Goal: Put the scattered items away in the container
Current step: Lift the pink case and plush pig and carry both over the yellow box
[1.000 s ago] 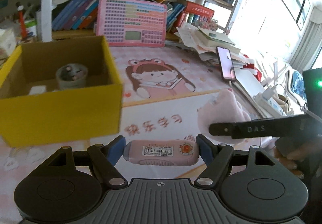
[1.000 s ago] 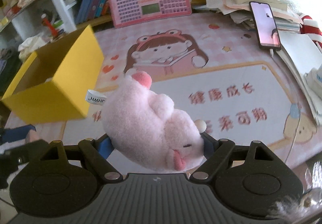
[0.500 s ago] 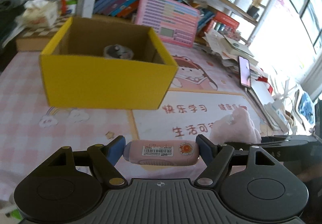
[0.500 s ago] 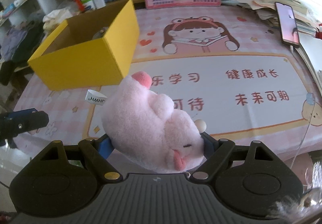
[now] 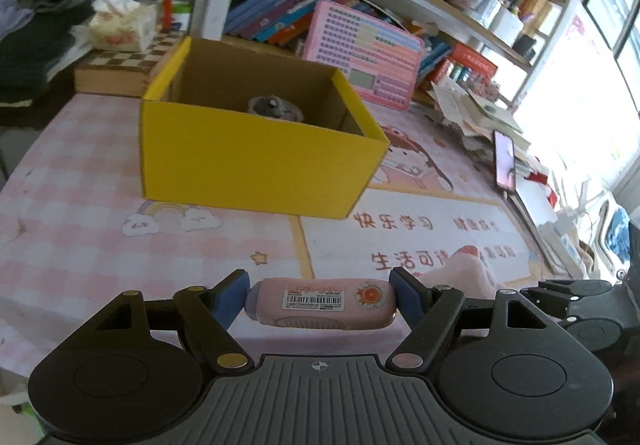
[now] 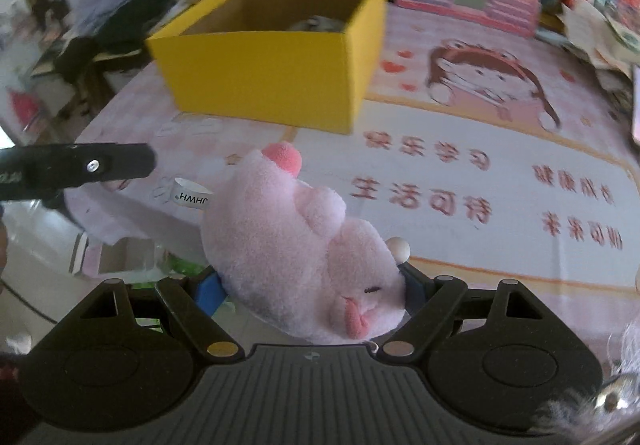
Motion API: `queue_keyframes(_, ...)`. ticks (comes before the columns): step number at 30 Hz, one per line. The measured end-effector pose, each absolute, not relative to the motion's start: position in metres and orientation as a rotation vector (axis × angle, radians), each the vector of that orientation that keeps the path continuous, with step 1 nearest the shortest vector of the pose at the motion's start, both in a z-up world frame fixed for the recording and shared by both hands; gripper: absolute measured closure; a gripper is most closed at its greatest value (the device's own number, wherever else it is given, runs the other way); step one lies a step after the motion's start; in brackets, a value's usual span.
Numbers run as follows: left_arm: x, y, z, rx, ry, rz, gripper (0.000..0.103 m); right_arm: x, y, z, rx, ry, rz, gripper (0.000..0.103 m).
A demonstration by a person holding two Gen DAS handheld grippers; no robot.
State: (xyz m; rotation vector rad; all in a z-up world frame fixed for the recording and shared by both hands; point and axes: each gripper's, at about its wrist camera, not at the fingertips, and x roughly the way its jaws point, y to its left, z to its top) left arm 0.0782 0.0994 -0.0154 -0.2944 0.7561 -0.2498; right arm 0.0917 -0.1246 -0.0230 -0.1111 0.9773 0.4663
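Note:
My left gripper (image 5: 320, 299) is shut on a pink case with a barcode label (image 5: 322, 304), held crosswise between the blue pads above the pink desk mat. My right gripper (image 6: 310, 291) is shut on a pink plush pig (image 6: 296, 249) with a white tag. The yellow cardboard box (image 5: 256, 161) stands ahead on the mat, open at the top, with a grey round thing (image 5: 274, 108) inside. In the right wrist view the same box (image 6: 272, 73) lies ahead and to the left. Part of the plush (image 5: 460, 271) shows at the right of the left wrist view.
A pink keyboard toy (image 5: 360, 53) leans against the bookshelf behind the box. A phone (image 5: 505, 161) and stacked papers (image 5: 472, 105) lie at the right. A chessboard box (image 5: 120, 65) with a tissue pack sits left of the yellow box. The desk's near edge (image 6: 132, 217) drops off below the plush.
Both grippers have pulled back and swung left, so the yellow box now stands farther off and more central in both views. Each still holds its item.

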Motion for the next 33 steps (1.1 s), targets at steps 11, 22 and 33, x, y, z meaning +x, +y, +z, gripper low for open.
queue_keyframes(11,0.061,0.122,-0.012,-0.331,0.7,-0.207,0.025,0.09,-0.086,-0.019,-0.232,0.95,0.582,0.02)
queue_keyframes(22,0.06,0.132,-0.005,-0.319,0.656,-0.178,0.025,0.095,-0.058,-0.013,-0.308,0.9,0.684,0.02)
queue_keyframes(33,0.088,0.124,0.006,-0.28,0.636,-0.192,0.026,0.125,-0.061,-0.005,-0.288,0.834,0.734,0.02)
